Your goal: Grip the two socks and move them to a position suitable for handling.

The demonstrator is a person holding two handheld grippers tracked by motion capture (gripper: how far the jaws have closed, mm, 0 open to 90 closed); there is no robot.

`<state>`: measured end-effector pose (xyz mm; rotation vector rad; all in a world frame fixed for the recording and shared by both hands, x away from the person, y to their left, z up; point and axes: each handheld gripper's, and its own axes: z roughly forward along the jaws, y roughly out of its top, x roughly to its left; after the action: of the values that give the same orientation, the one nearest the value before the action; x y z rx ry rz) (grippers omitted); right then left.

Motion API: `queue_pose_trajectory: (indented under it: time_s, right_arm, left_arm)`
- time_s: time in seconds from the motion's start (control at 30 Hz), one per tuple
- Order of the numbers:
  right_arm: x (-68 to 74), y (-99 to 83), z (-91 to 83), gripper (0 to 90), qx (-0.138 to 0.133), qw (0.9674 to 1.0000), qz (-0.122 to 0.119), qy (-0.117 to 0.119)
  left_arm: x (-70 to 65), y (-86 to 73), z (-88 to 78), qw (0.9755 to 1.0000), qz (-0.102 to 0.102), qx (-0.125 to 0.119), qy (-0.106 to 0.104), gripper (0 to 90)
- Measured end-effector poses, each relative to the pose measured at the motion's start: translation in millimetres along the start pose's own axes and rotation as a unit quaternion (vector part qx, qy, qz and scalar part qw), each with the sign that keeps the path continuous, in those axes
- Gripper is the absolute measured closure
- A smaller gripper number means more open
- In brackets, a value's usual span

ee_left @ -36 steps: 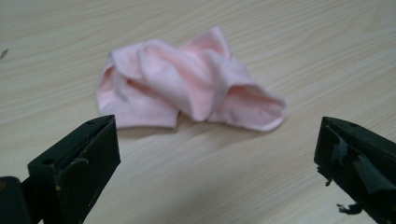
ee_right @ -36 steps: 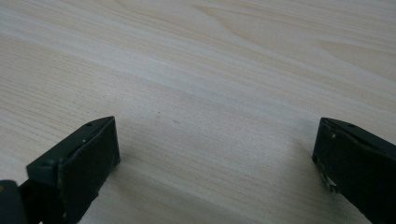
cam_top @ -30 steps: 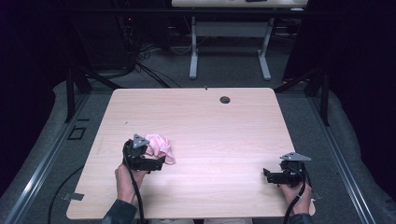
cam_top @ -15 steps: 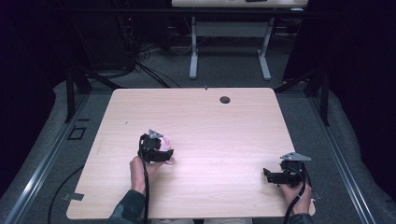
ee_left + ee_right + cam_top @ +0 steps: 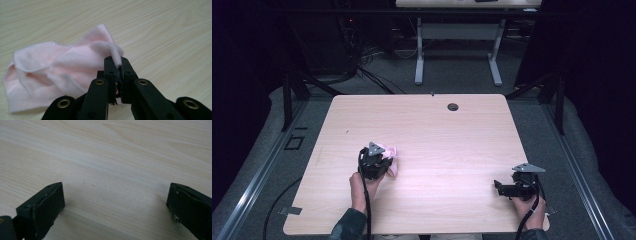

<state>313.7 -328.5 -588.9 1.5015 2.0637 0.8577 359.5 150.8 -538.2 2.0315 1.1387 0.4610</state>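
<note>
A crumpled pink cloth [image 5: 57, 67] lies on the pale wooden table [image 5: 437, 130] at its front left. My left gripper [image 5: 117, 64] has just been closing, and its jaws now pinch a raised fold at the cloth's right edge. From above, the left gripper [image 5: 377, 159] covers most of the pink cloth [image 5: 391, 151]. Near the table's front right corner my right gripper [image 5: 498, 186] points left, and in its own view the right gripper [image 5: 115, 195] stands open over bare wood with nothing between its jaws.
A round cable hole [image 5: 453, 106] sits near the table's far edge. Beyond the table stand another desk's white legs [image 5: 419, 55] and a tangle of cables [image 5: 357, 55] on the dark floor. Metal rails run along both sides.
My left gripper moved right and forward onto the pink cloth and its jaws shut on a fold. The right gripper stayed where it was.
</note>
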Motion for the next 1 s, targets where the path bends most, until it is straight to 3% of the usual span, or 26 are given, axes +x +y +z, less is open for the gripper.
queue_pose_trajectory:
  time_s: [0.23,0.37,0.4,0.5,0.67,0.87,1.0]
  right_arm:
    - [-0.1,0.0,0.1,1.1,0.000,1.0000,0.001,-0.001]
    - [-0.1,0.0,0.0,1.1,0.000,1.0000,0.000,-0.001]
    - [-0.1,0.0,0.0,1.1,0.000,1.0000,0.000,-0.001]
    - [-0.1,0.0,0.0,1.2,0.000,1.0000,0.001,-0.001]
    - [-0.1,0.1,0.1,1.1,-0.001,1.0000,0.001,-0.001]
    - [-0.2,0.1,0.3,1.2,-0.001,1.0000,0.001,0.000]
    - [-0.1,0.1,0.1,1.2,-0.001,1.0000,0.001,0.000]
  left_arm:
    - [-26.7,9.2,-24.1,0.9993,0.013,-0.027,-0.023,86.3]
    - [-50.1,10.5,-28.3,0.9981,0.016,-0.031,-0.051,86.2]
    - [-50.1,10.5,-28.3,0.9981,0.016,-0.031,-0.051,86.2]
    - [-71.2,9.8,-28.0,0.9967,0.013,-0.035,-0.073,86.2]
    - [-100.4,9.9,-16.0,0.9931,0.013,-0.023,-0.114,86.0]
    - [-122.9,8.7,5.0,0.9906,0.016,-0.007,-0.136,85.4]
    - [-134.1,1.2,24.9,0.9893,0.021,0.017,-0.143,78.0]
